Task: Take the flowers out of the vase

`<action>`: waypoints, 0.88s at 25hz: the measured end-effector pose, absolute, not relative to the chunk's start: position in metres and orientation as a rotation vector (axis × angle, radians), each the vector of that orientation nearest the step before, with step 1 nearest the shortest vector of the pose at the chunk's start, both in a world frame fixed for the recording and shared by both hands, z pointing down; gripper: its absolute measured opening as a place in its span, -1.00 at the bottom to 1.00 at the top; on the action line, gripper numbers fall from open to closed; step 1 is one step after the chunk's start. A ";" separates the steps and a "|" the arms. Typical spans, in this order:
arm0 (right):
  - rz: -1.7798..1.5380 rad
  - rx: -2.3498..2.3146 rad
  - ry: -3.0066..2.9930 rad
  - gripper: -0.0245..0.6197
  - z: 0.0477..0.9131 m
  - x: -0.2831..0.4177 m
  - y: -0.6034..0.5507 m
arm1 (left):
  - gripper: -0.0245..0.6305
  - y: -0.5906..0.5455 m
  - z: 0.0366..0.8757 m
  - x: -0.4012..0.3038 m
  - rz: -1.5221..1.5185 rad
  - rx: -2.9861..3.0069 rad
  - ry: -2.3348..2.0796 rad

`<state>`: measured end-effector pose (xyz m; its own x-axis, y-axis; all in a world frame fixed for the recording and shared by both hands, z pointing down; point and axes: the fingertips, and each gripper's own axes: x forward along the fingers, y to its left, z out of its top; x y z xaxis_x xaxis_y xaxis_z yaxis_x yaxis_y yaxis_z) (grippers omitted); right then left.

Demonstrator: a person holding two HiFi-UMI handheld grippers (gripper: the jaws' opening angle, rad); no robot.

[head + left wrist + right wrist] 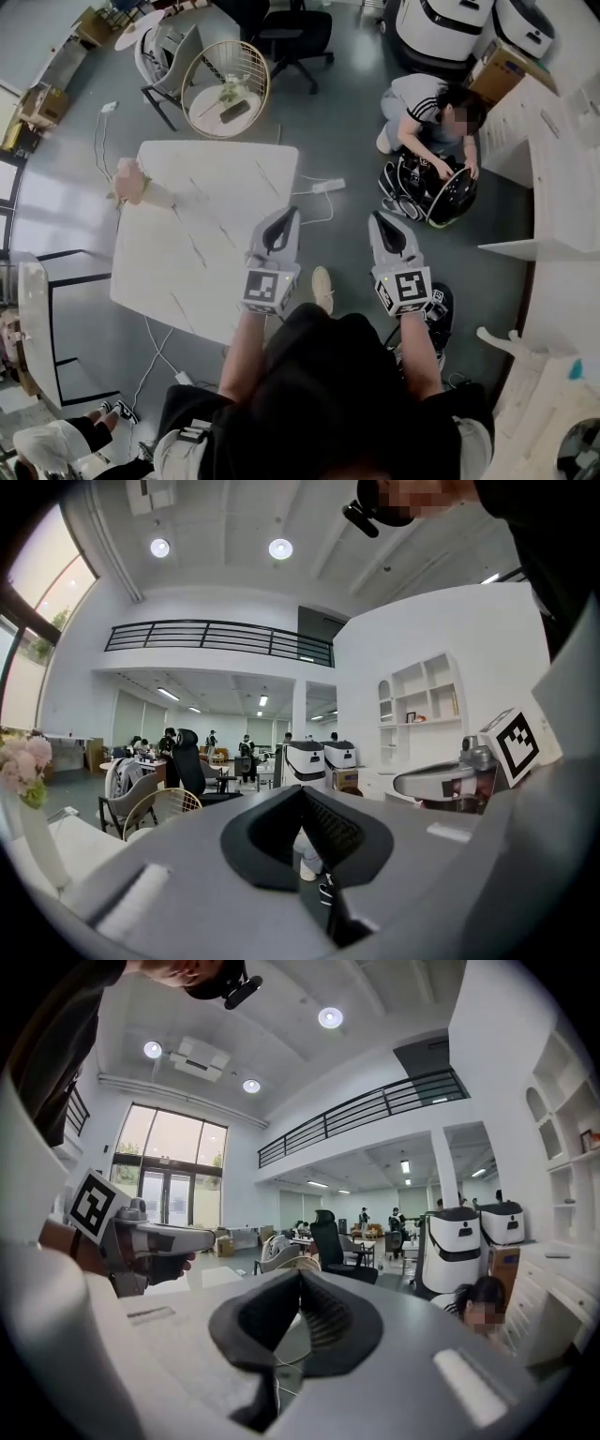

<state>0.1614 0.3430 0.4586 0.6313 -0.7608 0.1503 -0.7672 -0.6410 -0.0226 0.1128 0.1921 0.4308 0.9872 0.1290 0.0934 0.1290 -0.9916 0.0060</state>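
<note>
Left gripper (291,217) and right gripper (377,221) both closed and empty, well apart from the flowers (127,180) in the white vase (161,196) at the table's (225,178) left edge (blooms judged light, soft, easily crushed); grasp the stems, not the heads.

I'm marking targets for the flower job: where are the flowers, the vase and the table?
flowers (127,180), head view, on the pink blooms.
vase (40,841), left gripper view, on its white body.
table (220,216), head view, on its bare white top.
</note>
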 end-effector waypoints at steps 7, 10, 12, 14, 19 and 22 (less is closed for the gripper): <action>0.222 2.712 -1.468 -0.91 0.460 0.201 0.268 | -0.90 0.121 0.431 0.138 -0.149 -3.149 -0.023; 0.215 2.669 -1.538 -0.91 0.460 0.208 0.235 | -0.90 0.090 0.431 0.139 -0.155 -3.146 0.073; 0.220 2.638 -1.586 -0.91 0.458 0.210 0.213 | -0.90 0.070 0.429 0.136 -0.174 -3.159 0.153; 0.225 2.597 -1.644 -0.91 0.458 0.209 0.193 | -0.90 0.054 0.427 0.130 -0.177 -3.169 0.234; 0.225 2.452 -1.817 -0.91 0.463 0.197 0.142 | -0.90 0.015 0.432 0.100 -0.140 -3.165 0.444; 0.221 2.354 -1.930 -0.91 0.462 0.185 0.110 | -0.90 -0.006 0.430 0.079 -0.124 -3.156 0.581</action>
